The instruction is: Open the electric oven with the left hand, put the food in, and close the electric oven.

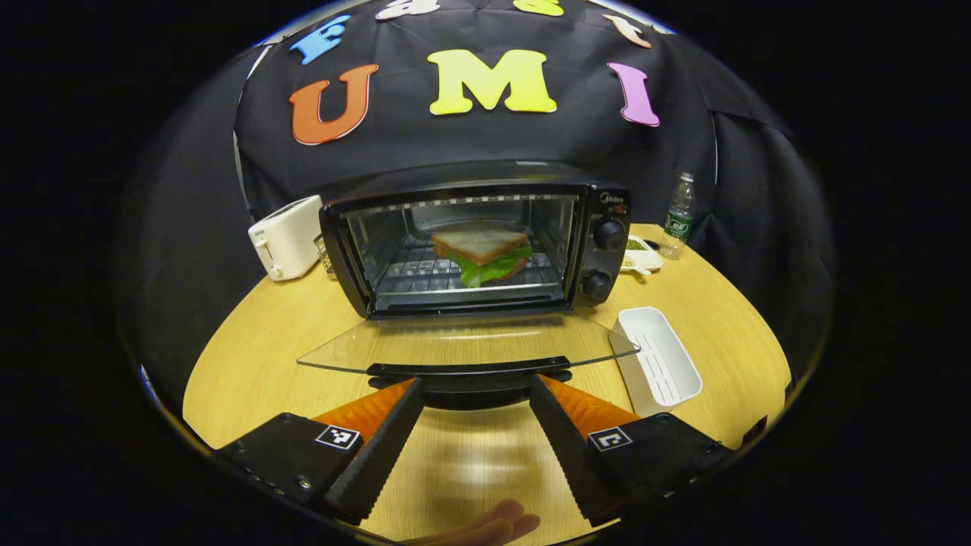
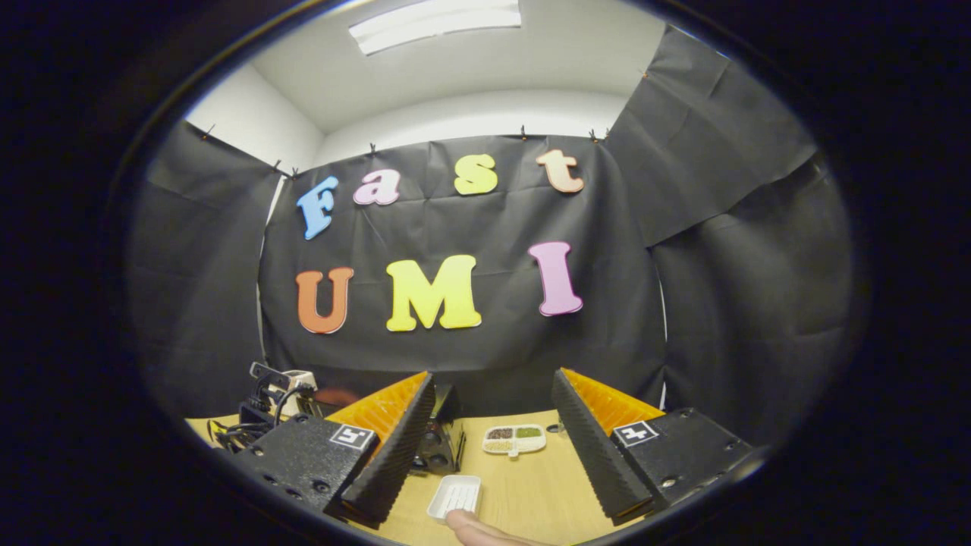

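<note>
Oven: the electric oven (image 1: pixel 485 250) sits centre frame in the left gripper view on the wooden table (image 1: pixel 258 364), its glass door (image 1: pixel 463 349) folded down flat toward the camera.
Food: a sandwich (image 1: pixel 481 252) with lettuce lies on the rack inside the oven cavity.
Left gripper (image 1: pixel 472 394): fingers spread wide at the bottom of the frame, either side of the door's dark handle (image 1: pixel 470 373), not pressing on it.
Right gripper (image 2: pixel 491 413): spread wide and holding nothing, lower centre of the right gripper view, tilted up toward the booth wall.
Tray: a white tray (image 1: pixel 657 360) lies right of the door.
Toaster: a white toaster (image 1: pixel 287 236) stands left of the oven.
Bottle: a water bottle (image 1: pixel 678 215) stands at the right.
Dish: a small divided dish (image 2: pixel 514 439) shows between the right gripper's fingers.
</note>
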